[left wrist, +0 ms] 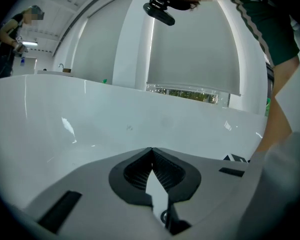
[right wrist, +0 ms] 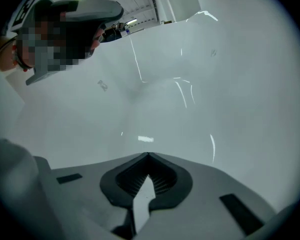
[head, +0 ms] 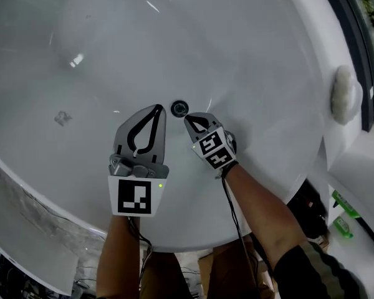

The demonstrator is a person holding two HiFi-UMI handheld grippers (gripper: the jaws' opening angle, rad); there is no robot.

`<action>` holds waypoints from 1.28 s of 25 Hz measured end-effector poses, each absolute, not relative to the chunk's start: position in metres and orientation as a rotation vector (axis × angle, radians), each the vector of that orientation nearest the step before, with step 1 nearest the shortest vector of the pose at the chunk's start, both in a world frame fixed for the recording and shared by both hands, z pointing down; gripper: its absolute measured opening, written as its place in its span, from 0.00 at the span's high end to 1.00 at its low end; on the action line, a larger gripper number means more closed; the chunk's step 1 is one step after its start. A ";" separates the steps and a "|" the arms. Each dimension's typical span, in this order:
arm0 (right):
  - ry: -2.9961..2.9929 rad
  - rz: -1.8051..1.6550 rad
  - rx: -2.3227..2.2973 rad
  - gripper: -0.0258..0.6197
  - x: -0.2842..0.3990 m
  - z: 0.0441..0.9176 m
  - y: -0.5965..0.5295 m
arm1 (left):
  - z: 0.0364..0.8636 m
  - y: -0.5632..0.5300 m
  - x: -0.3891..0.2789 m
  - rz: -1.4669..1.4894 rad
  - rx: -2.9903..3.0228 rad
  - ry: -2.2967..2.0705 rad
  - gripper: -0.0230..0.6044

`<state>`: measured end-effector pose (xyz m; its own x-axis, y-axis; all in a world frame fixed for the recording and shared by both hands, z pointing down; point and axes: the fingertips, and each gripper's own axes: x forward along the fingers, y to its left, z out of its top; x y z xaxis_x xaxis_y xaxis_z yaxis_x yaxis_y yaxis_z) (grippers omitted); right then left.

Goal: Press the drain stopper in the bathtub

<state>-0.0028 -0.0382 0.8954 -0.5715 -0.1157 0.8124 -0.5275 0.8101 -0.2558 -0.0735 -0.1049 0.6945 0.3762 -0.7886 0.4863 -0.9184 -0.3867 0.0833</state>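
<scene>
- Drain stopper lies on the bathtub floor, toward the near rim.
- Our left gripper is clenched on nothing, tips just beside it.
- Our right gripper is likewise closed and empty, seemingly not touching it.

The tub is coloured white and the stopper dark. The left gripper and right gripper are coloured grey and black, with black-and-white squares on their cubes.
</scene>
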 end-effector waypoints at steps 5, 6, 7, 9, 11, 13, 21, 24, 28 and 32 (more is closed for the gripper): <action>-2.087 0.618 0.451 0.94 -0.011 0.925 -0.034 | 0.712 -0.102 -0.079 0.584 2.315 -1.455 0.95; -2.080 0.617 0.449 0.94 -0.012 0.930 -0.034 | 0.714 -0.102 -0.078 0.593 2.323 -1.451 0.95; -2.076 0.619 0.450 0.94 -0.013 0.934 -0.034 | 0.716 -0.101 -0.078 0.598 2.327 -1.447 0.95; -2.066 0.619 0.456 0.94 -0.016 0.941 -0.034 | 0.720 -0.100 -0.077 0.596 2.323 -1.435 0.95; -2.046 0.600 0.457 0.94 -0.017 0.950 -0.034 | 0.725 -0.099 -0.076 0.588 2.318 -1.427 0.95; -2.024 0.581 0.452 0.94 -0.016 0.958 -0.033 | 0.729 -0.099 -0.076 0.578 2.303 -1.433 0.95; -1.974 0.539 0.424 0.94 -0.017 0.985 -0.034 | 0.734 -0.103 -0.079 0.572 2.285 -1.457 0.95; -1.965 0.509 0.397 0.94 -0.021 0.992 -0.034 | 0.734 -0.102 -0.079 0.573 2.280 -1.467 0.95; -1.941 0.512 0.378 0.94 -0.021 1.002 -0.032 | 0.734 -0.104 -0.079 0.560 2.275 -1.464 0.95; -1.904 0.522 0.365 0.94 -0.019 1.012 -0.028 | 0.735 -0.104 -0.083 0.533 2.241 -1.472 0.95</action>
